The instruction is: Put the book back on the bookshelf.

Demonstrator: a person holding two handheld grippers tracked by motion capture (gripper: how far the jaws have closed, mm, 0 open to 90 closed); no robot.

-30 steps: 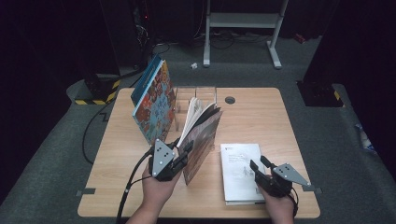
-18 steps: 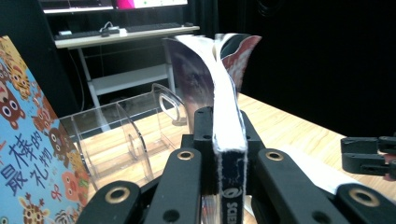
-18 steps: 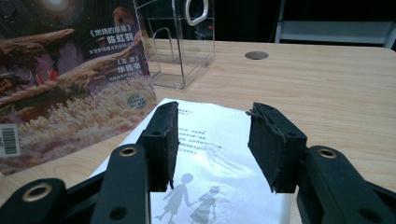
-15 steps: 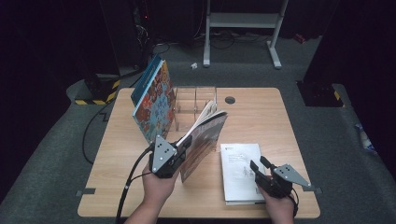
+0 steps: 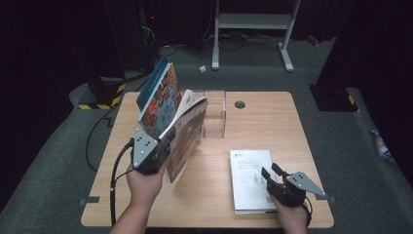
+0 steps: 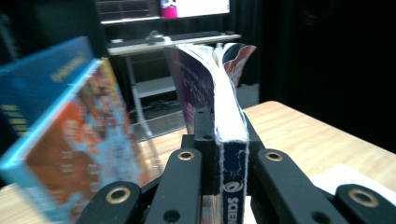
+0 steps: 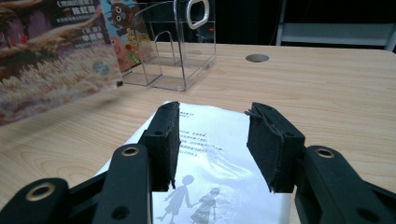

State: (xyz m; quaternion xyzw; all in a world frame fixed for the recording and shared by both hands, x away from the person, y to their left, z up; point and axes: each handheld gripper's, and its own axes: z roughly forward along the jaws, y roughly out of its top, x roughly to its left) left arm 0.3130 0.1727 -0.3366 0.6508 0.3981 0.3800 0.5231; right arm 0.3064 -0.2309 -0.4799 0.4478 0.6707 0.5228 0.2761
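Left gripper carries a book by its spine toward the clear rack; right gripper waits over the white book.

High view: the left gripper (image 5: 160, 146) is clamped on the spine of a thick book (image 5: 187, 129), lifted and tilted beside the colourful books (image 5: 158, 100) leaning at the clear rack (image 5: 214, 113); the loose pages sag, so it should go in upright, spine low, aimed at a free slot. The right gripper (image 5: 272, 176) hovers over the white book (image 5: 251, 178) flat on the table (image 5: 258, 112).
Left gripper view: the pads pinch the spine (image 6: 232, 177) firmly; the blue-edged picture book (image 6: 70, 140) stands close at the left and could be knocked.
Right gripper view: the jaws stand partly apart, empty, above the white cover (image 7: 212, 158); the rack (image 7: 180, 51) lies ahead.
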